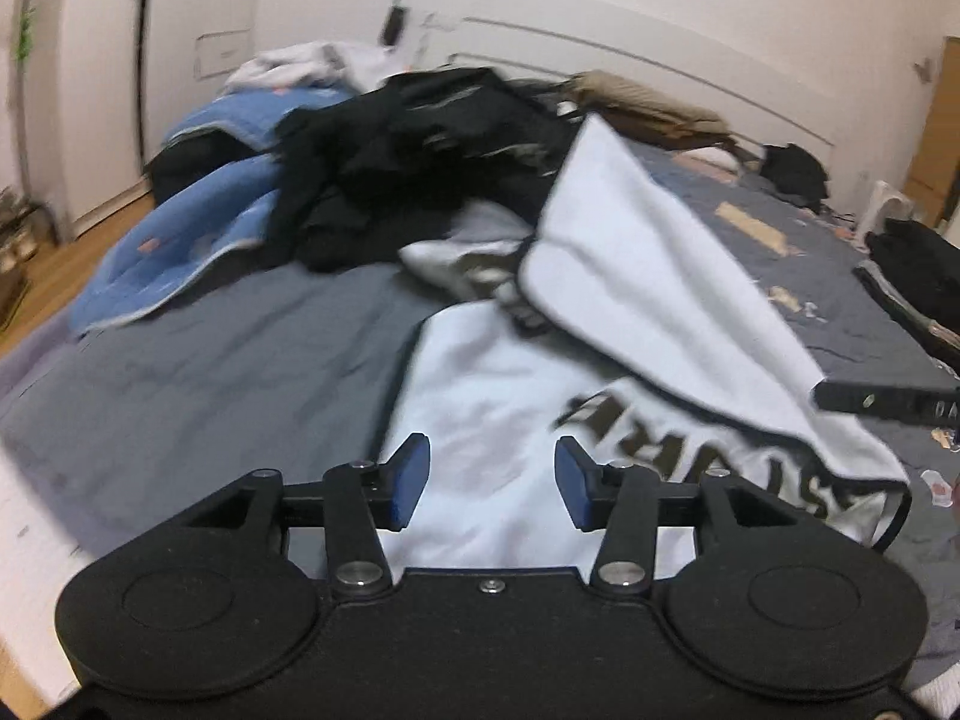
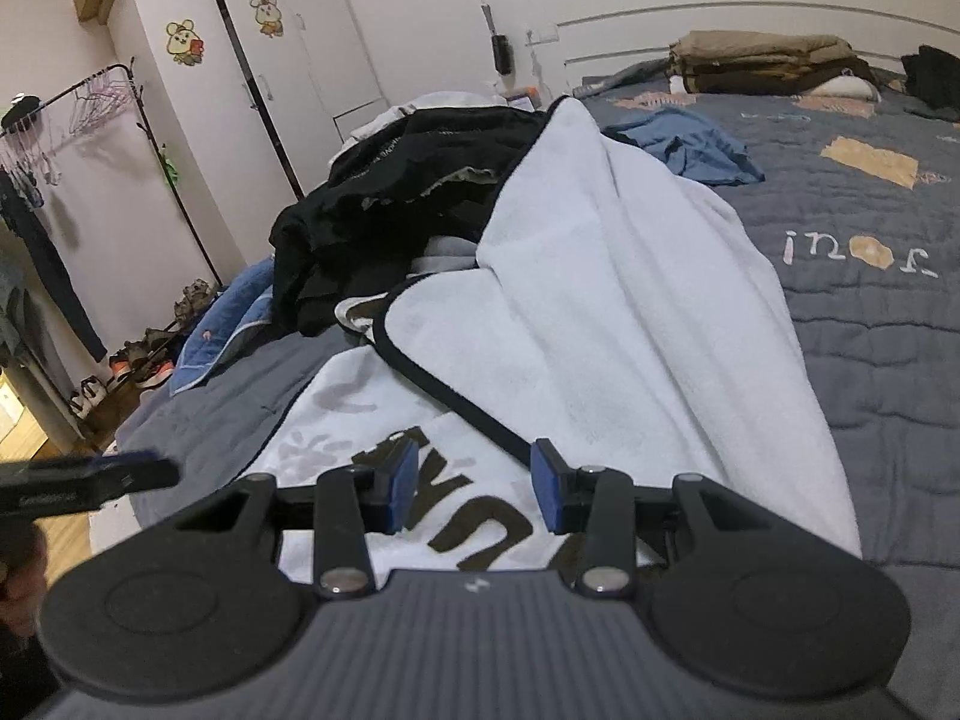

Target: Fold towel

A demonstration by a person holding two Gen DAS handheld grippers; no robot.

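A white towel [image 1: 480, 384] with a dark border and large dark letters lies on the grey bed [image 1: 180, 372]. Its far part is flipped back and leans up against a pile of black clothes [image 1: 420, 150]. My left gripper [image 1: 492, 480] hovers open over the towel's near flat part, with nothing between its blue pads [image 1: 414, 480]. My right gripper [image 2: 475, 486] is also open, low over the lettered part of the towel [image 2: 600, 300], close to the dark border. Each gripper shows in the other's view, the right gripper's finger [image 1: 882, 402] at the towel's right side and the left gripper [image 2: 90, 480] at far left.
A blue blanket [image 1: 180, 240] lies left of the black clothes. Folded tan bedding [image 2: 762, 60] and a blue garment [image 2: 690, 144] sit near the headboard. A clothes rack [image 2: 90, 108], a wardrobe [image 2: 270, 60] and shoes [image 2: 144, 360] stand on the floor at left.
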